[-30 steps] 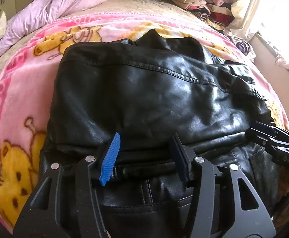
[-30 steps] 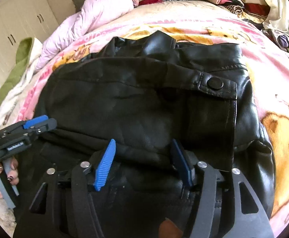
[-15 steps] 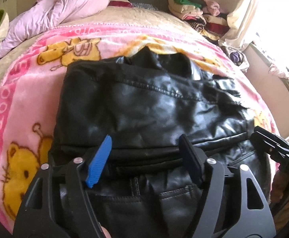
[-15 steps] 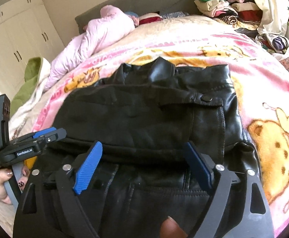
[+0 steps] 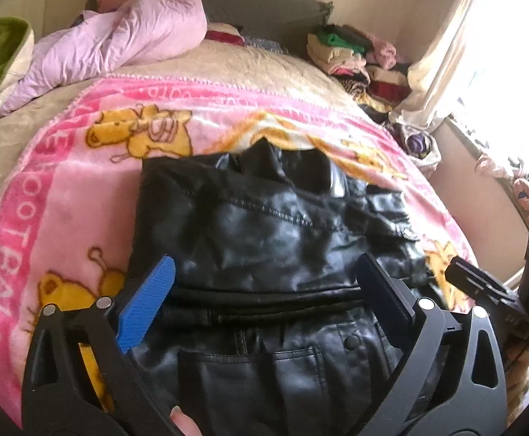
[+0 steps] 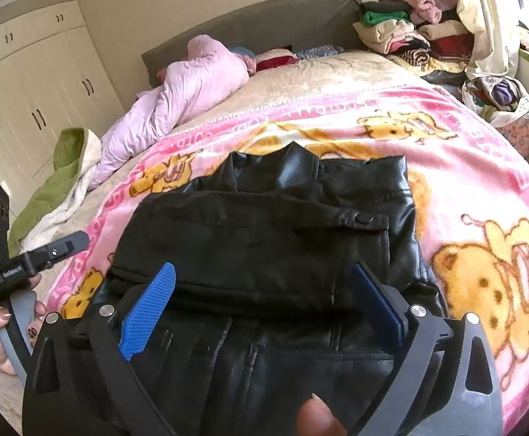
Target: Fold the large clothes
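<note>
A black leather jacket (image 5: 264, 225) lies folded on the pink bear-print blanket (image 5: 64, 189), with its collar at the far side. In the left wrist view my left gripper (image 5: 264, 272) hovers above the near fold, its jaws opening wide, blue pads clear of the leather. The right wrist view shows the jacket (image 6: 264, 239) with a snap tab on top. Above its near edge my right gripper (image 6: 264, 272) is opening too, nothing pressed between its pads. Each gripper shows at the edge of the other's view: the left one (image 6: 46, 250) and the right one (image 5: 482, 287).
A lilac quilt (image 5: 119, 36) is bunched at the head of the bed. Stacks of folded clothes (image 5: 344, 51) sit at the far right by a curtain (image 5: 446, 54). A green and cream blanket (image 6: 64, 181) lies on the left, near wardrobe doors (image 6: 28, 91).
Both grippers opened from partly closed to wide and rose back from the jacket's near fold. The jacket stays folded on the blanket and now looks smaller and farther off.
</note>
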`<state>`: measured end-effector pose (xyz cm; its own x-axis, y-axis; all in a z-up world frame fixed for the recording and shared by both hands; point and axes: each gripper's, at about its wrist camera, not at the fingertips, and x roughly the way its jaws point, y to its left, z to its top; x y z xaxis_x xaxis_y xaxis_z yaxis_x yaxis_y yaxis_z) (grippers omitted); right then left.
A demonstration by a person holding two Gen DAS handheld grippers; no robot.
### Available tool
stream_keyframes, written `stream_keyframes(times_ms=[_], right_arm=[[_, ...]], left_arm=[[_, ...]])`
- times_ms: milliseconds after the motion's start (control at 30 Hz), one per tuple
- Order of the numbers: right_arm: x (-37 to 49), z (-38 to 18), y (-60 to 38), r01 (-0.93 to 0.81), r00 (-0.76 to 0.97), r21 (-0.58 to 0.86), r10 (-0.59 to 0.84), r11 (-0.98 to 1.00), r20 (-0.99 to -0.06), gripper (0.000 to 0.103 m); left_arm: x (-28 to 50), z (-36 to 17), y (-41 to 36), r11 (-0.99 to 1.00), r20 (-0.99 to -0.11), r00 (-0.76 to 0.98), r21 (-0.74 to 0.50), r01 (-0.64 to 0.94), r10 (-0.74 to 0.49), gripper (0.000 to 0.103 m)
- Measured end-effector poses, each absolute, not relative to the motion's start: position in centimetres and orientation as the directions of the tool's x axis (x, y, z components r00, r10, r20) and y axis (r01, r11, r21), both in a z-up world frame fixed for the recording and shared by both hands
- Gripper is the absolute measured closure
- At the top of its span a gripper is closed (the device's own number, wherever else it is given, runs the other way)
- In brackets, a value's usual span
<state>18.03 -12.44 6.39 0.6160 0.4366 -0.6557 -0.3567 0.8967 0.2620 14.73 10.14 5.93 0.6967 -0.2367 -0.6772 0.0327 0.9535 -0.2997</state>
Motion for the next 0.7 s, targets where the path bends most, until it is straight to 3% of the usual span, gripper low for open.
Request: stream_keyframes(times_ms=[700], right_arm=[[14.1,9.2,-12.9,-0.413,0.636,0.234,0.463,0.880,-0.617,0.005]], left_arm=[[8.6,9.1,9.4,0.980,-0.627,0.768,-0.197,0.006,-0.131,0.010]])
